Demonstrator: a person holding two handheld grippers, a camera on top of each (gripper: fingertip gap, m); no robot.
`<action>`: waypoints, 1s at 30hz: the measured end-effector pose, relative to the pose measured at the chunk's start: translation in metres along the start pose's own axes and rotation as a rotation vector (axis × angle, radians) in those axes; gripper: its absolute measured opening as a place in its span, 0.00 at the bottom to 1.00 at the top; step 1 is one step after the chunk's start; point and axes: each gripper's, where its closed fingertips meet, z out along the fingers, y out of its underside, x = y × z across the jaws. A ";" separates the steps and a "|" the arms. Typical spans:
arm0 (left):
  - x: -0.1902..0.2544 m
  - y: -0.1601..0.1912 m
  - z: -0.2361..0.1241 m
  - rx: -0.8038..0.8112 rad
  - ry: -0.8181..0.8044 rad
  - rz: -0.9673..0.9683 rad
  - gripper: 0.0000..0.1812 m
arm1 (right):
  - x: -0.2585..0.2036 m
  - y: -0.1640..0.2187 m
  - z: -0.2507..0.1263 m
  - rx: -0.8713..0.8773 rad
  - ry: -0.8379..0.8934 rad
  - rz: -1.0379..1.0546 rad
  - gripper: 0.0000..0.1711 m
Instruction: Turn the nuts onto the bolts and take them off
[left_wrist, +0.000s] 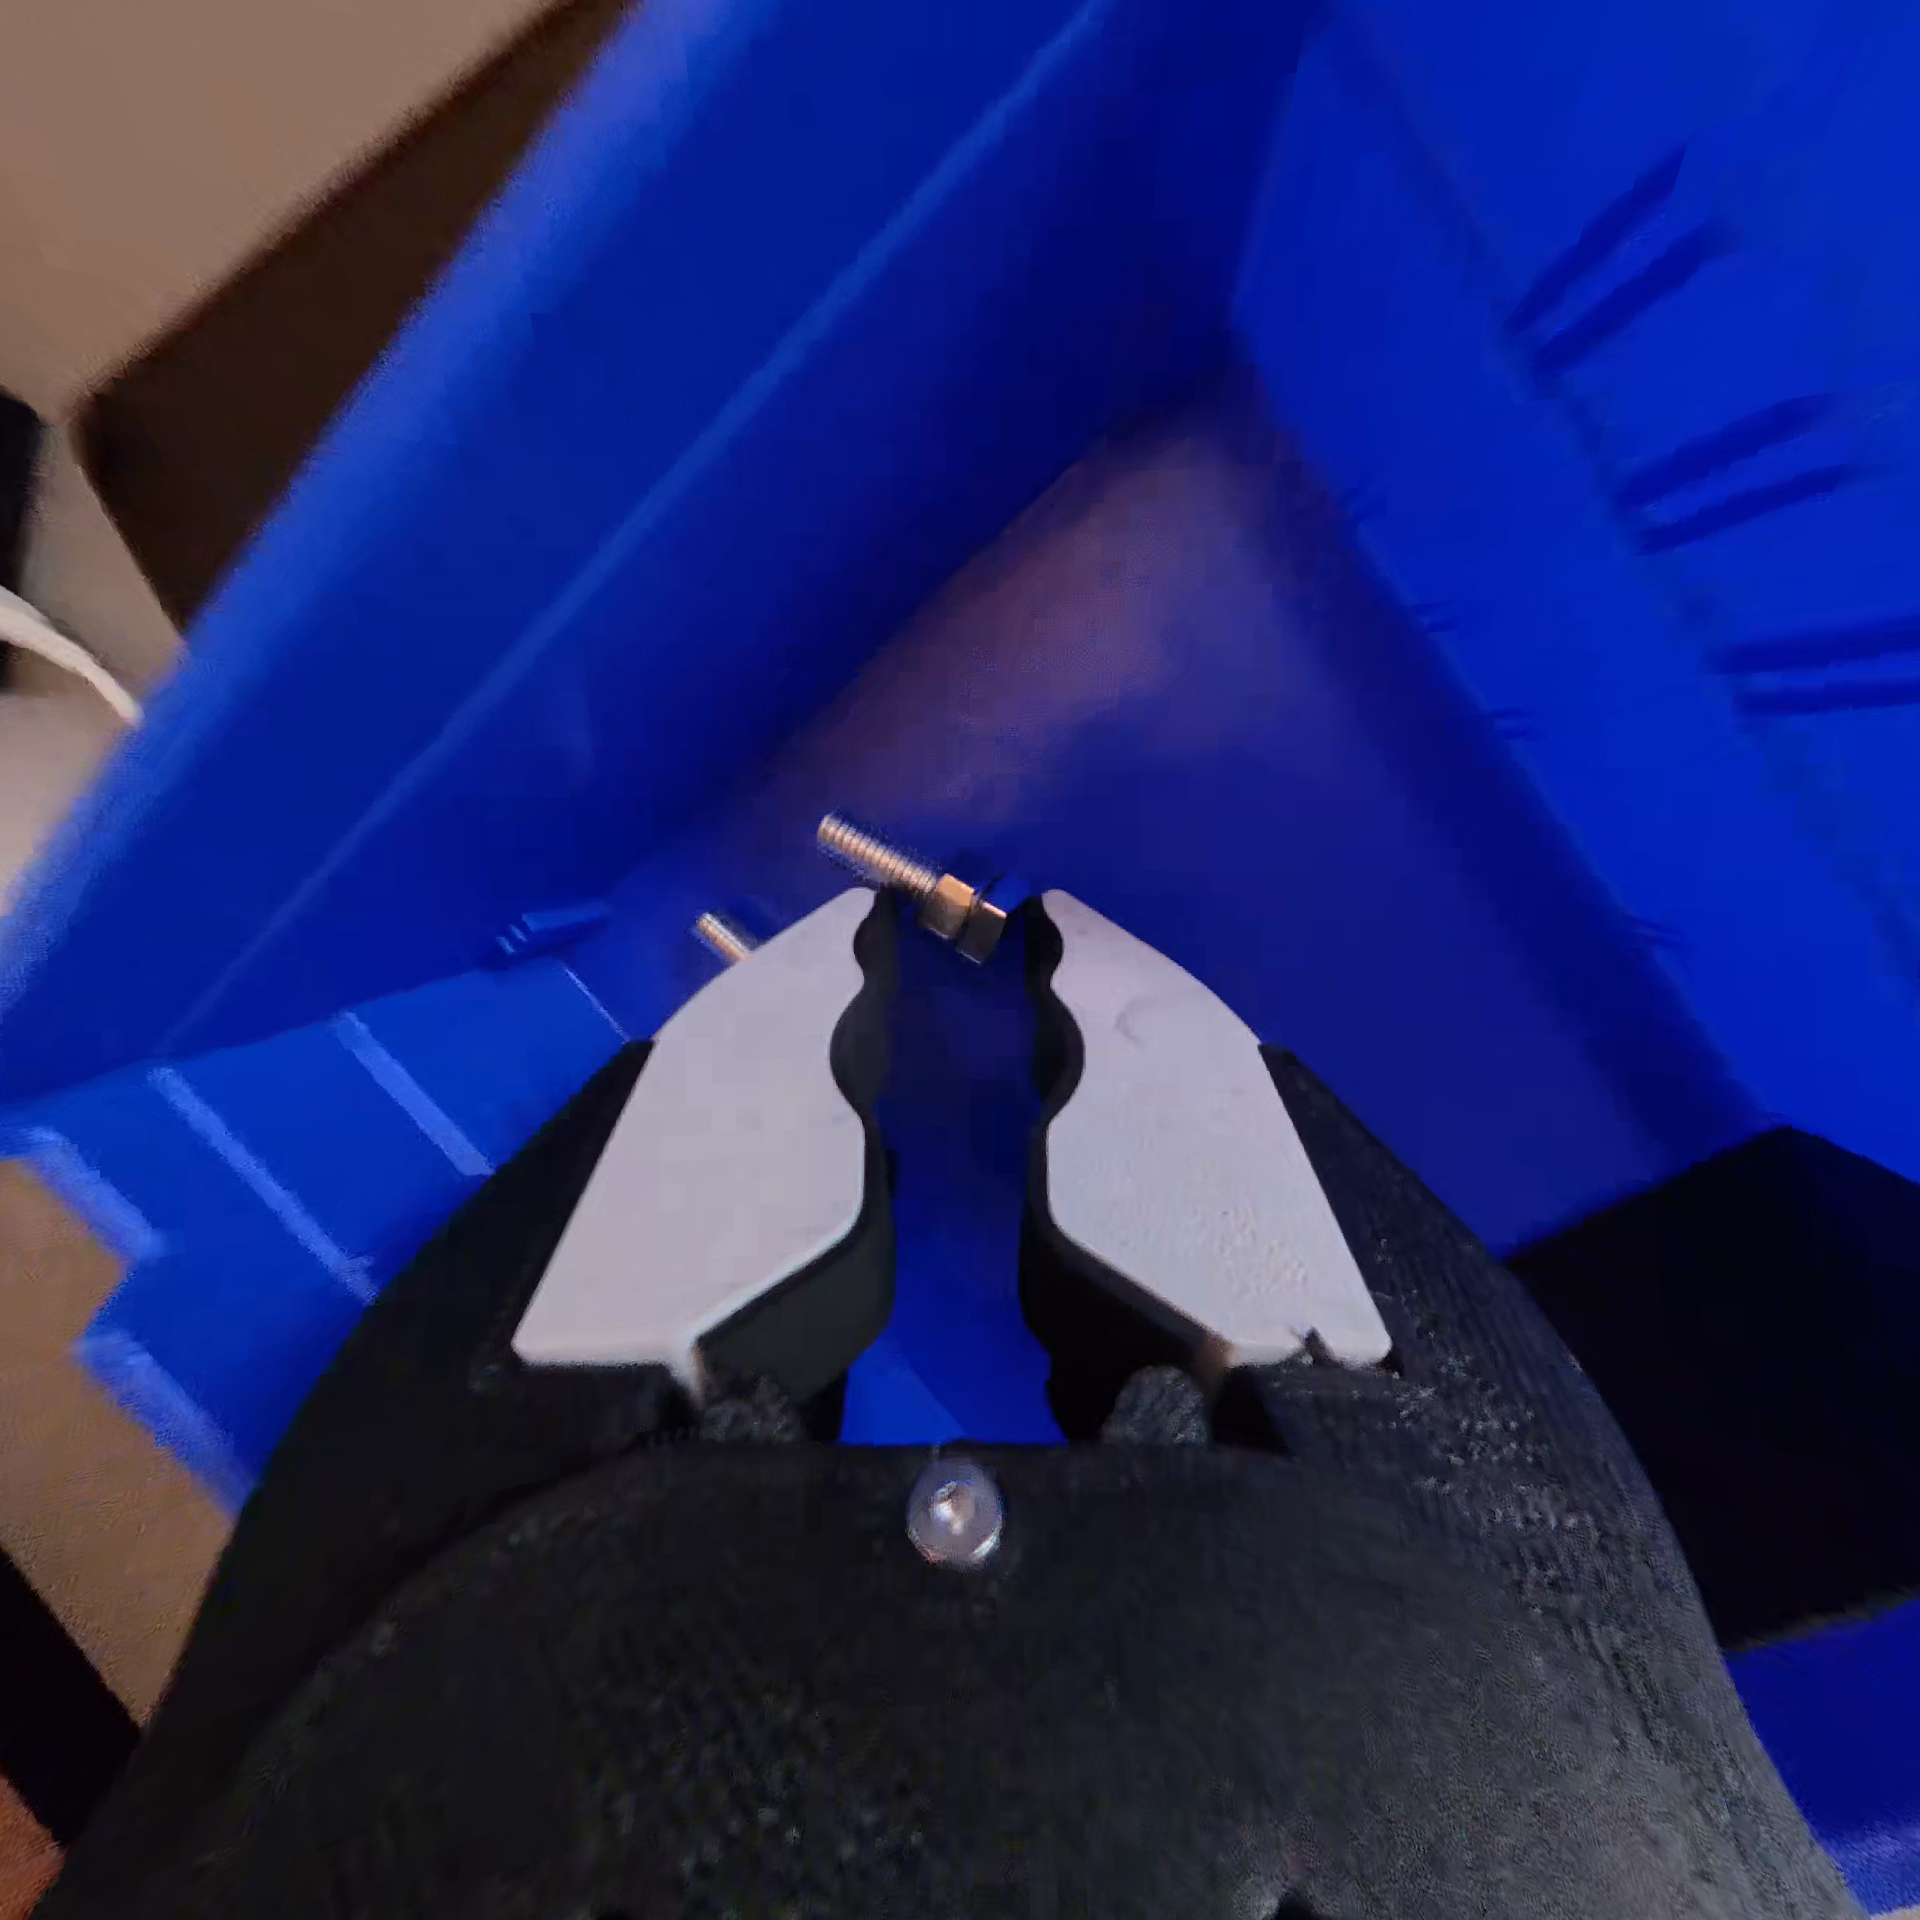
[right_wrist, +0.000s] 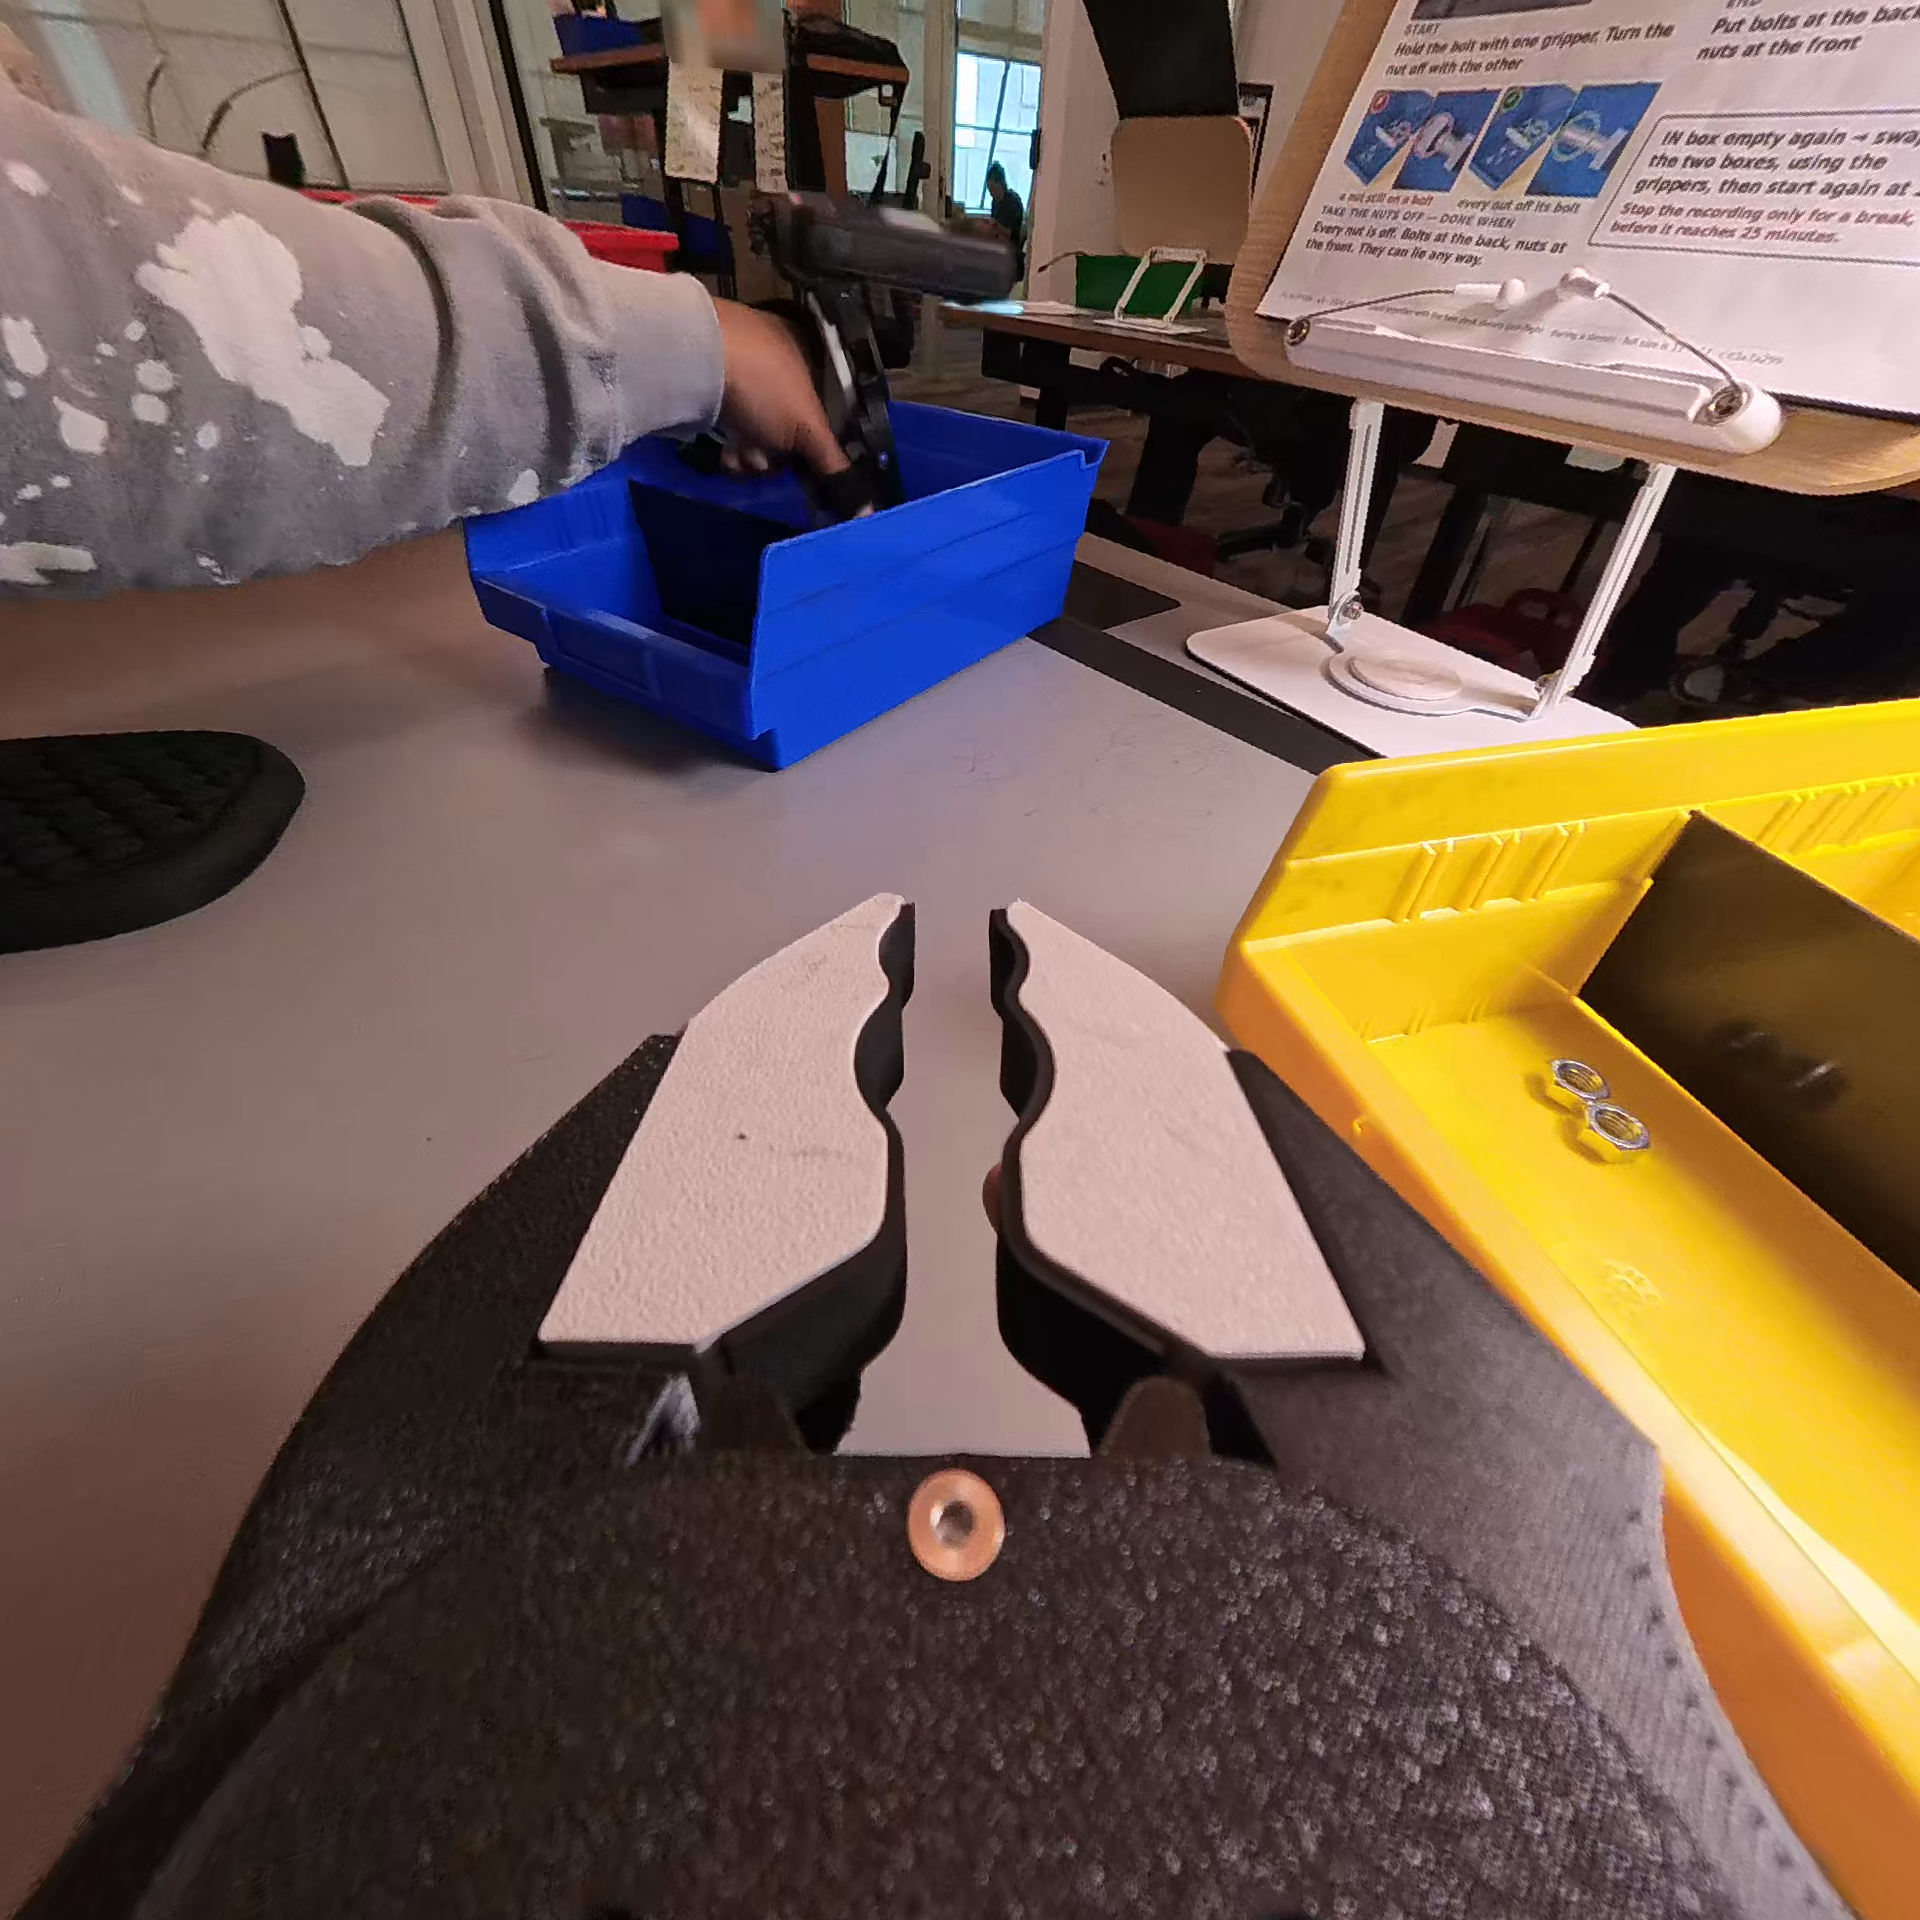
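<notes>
Left gripper (left_wrist: 956, 914), jaws apart, straddles the nutted bolt (left_wrist: 914, 894) in the blue bin's (left_wrist: 727, 520) corner; closing off-centre could flick it away. Right gripper (right_wrist: 951, 925) idles, jaws apart.

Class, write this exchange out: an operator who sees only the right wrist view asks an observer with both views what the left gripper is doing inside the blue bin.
Operator: In my view the left gripper reaches into the blue bin, but the wall hides its tips. Is it holding anything?
Observer: No. Its jaws are open, and a bolt lies on the bin floor right at the tips, not gripped.
Operator: Is there a nut on that bolt?
Observer: Yes, a hex nut is threaded on close to the head, with most of the thread bare.
</notes>
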 end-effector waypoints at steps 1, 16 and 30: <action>0.003 -0.008 -0.010 0.066 -0.014 0.037 0.12 | 0.001 0.000 -0.001 0.003 0.005 -0.001 0.08; 0.201 -0.038 -0.300 1.318 0.080 0.499 0.11 | 0.005 -0.137 0.037 0.198 -0.100 0.136 0.12; 0.309 0.006 -0.327 1.507 0.266 0.807 0.11 | -0.041 -0.200 0.060 0.239 -0.597 0.364 0.08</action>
